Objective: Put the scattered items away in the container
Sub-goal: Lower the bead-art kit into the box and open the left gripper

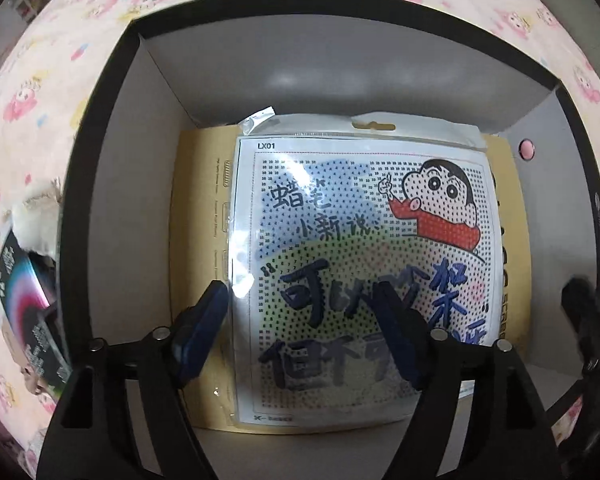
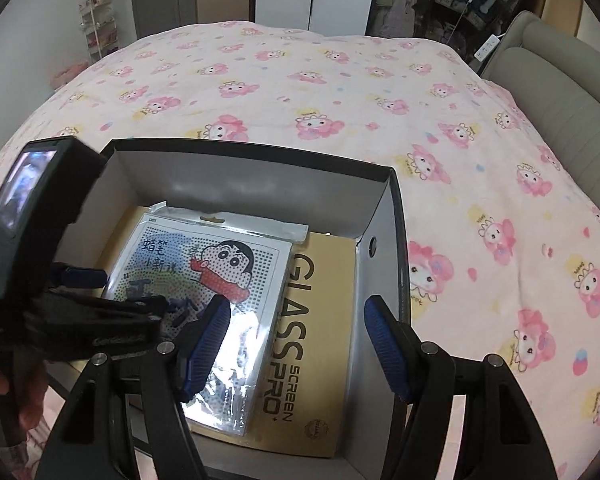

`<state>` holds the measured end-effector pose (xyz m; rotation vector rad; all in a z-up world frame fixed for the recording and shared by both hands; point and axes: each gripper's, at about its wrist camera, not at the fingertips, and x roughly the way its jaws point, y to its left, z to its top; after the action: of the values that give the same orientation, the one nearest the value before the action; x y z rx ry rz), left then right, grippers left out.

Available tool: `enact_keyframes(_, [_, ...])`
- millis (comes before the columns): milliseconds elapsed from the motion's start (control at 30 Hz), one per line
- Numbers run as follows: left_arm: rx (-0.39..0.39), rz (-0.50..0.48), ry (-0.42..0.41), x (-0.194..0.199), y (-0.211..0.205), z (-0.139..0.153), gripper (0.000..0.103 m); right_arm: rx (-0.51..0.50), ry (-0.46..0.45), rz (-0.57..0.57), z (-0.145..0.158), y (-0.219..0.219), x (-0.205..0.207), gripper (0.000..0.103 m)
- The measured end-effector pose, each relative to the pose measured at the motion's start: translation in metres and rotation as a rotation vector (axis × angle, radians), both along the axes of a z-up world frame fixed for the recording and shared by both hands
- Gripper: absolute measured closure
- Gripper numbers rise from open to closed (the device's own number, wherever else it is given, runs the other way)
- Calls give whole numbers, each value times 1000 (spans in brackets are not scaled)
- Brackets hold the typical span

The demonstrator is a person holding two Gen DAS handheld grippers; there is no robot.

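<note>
Left wrist view shows the left gripper (image 1: 300, 336) spread, holding nothing, above the clear-bagged cartoon bead sheet (image 1: 360, 248) lying inside the black-rimmed cardboard box (image 1: 112, 184); placing seems finished, so next fetch the dark packet (image 1: 28, 304) beside the box; right gripper (image 2: 296, 348) also spread

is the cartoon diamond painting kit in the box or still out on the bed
In. The cartoon diamond painting kit lies flat inside the box, on the yellow screen protector pack.

light: soft, even indoor | glare: white patches on plastic sleeve (image 1: 360, 272) | shadow: dim inside box (image 1: 112, 208) | blur: near fingers (image 1: 398, 344) soft | edges: fisheye bending, black corners
</note>
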<state>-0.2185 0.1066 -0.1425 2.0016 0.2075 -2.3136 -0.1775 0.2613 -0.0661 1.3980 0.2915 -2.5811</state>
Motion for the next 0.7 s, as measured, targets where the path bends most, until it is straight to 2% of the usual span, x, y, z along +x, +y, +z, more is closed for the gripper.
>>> enact_keyframes(200, [165,-2,-38,-3,-1,1,27,-6,-17,25,-9,-7,-2,36])
enact_keyframes(300, [291,-36,-64,-2,6,1,39,-100,-60,-11,-13,3,-8,37])
enact_keyframes(367, [396,-35,-92,-3,2,-3,40,-158,-93,-67,-18,13,-12,37])
enact_keyframes(467, [380,5,-79,-13,-1,-1,40,-133,-100,-74,-20,16,-12,37])
enact_keyframes(533, [343,13,-73,-21,7,1,40,-141,-90,-54,-20,20,-10,37])
enact_keyframes(633, [266,-39,-53,-28,30,5,39,-174,-109,-44,-26,24,-12,36])
enact_keyframes(700, [244,-47,-40,-29,37,7,39,-144,-106,-55,-27,21,-16,38])
